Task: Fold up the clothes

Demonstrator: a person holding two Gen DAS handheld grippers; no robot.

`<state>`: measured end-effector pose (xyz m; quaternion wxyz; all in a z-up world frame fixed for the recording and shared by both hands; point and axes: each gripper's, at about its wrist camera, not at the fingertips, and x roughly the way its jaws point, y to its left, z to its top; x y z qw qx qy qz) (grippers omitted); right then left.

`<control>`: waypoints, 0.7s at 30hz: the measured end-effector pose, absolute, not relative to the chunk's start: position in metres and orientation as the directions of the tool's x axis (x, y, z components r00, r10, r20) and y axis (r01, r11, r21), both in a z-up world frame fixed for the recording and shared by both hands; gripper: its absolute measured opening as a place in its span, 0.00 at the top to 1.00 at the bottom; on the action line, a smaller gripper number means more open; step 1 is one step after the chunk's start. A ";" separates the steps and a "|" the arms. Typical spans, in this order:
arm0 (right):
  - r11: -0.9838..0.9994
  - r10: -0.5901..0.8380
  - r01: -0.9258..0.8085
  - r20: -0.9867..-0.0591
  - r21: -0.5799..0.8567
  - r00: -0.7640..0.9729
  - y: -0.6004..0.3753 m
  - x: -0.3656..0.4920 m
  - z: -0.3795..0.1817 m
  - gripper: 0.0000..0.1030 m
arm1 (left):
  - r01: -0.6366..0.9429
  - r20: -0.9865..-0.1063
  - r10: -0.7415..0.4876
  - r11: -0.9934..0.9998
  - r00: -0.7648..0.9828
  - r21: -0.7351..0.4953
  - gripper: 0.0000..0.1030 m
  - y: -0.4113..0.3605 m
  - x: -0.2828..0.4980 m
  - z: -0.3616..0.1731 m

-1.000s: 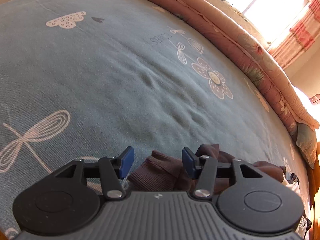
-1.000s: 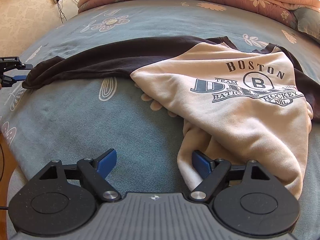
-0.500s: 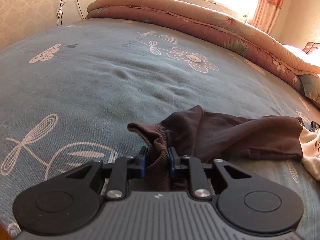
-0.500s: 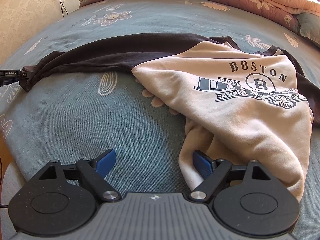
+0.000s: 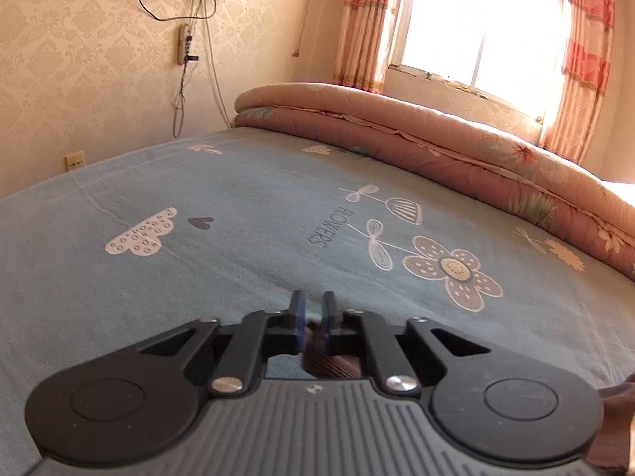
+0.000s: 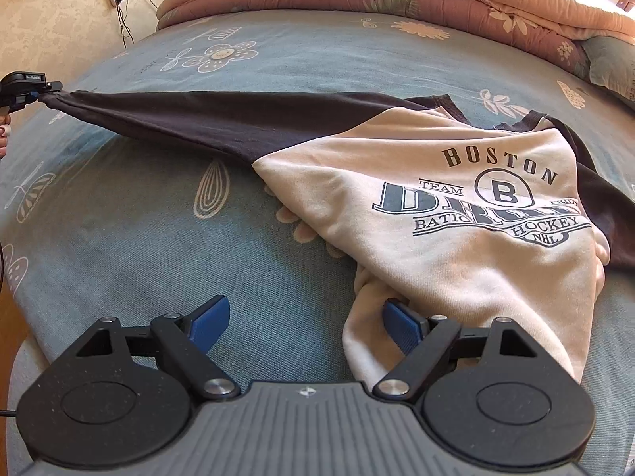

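A sweatshirt lies on the bed, its cream body [image 6: 456, 238] printed BOSTON, its sleeves dark brown. One dark sleeve [image 6: 198, 119] stretches taut to the far left, where my left gripper [image 6: 29, 87] holds its end above the sheet. In the left wrist view the left gripper [image 5: 313, 309] is closing tight, its pads pressing the ribbed cuff [image 5: 321, 357]. My right gripper [image 6: 305, 317] stands open low over the sheet. Its right finger [image 6: 401, 321] is at the cream hem [image 6: 365, 341], and nothing sits between the pads.
The blue flowered bedsheet [image 6: 119, 238] covers the bed. A folded pink quilt [image 5: 436, 139] runs along the far side under the window [image 5: 476, 23]. Cables and a power strip [image 5: 184, 43] hang on the wall. The bed's edge drops off at lower left [image 6: 12, 317].
My left gripper closed on the sleeve cuff, rose and tipped up toward the wall, pulling the sleeve taut to the left. The right gripper stayed put and open.
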<state>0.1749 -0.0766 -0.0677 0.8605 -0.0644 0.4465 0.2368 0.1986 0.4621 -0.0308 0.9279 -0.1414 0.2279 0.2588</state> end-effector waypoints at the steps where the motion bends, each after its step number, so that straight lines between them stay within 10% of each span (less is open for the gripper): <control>1: 0.881 0.351 -0.462 -0.796 0.102 0.493 -0.078 0.175 -0.066 0.15 | -0.548 -0.507 0.400 0.817 0.764 -0.181 1.00 0.470 0.197 -0.033; 7: 0.875 0.370 -0.470 -0.787 0.116 0.493 -0.079 0.177 -0.063 0.15 | -0.479 -0.624 0.273 0.858 0.732 -0.187 0.97 0.470 0.197 -0.055; 13: 0.861 0.418 -0.480 -0.774 0.171 0.476 -0.077 0.177 -0.062 0.15 | -0.271 -0.665 0.109 0.952 0.739 -0.145 0.59 0.397 0.212 -0.057; 21: 0.862 0.439 -0.472 -0.734 0.183 0.518 -0.107 0.159 -0.045 0.15 | 0.111 -0.676 -0.160 0.987 0.719 -0.116 0.42 0.259 0.226 -0.046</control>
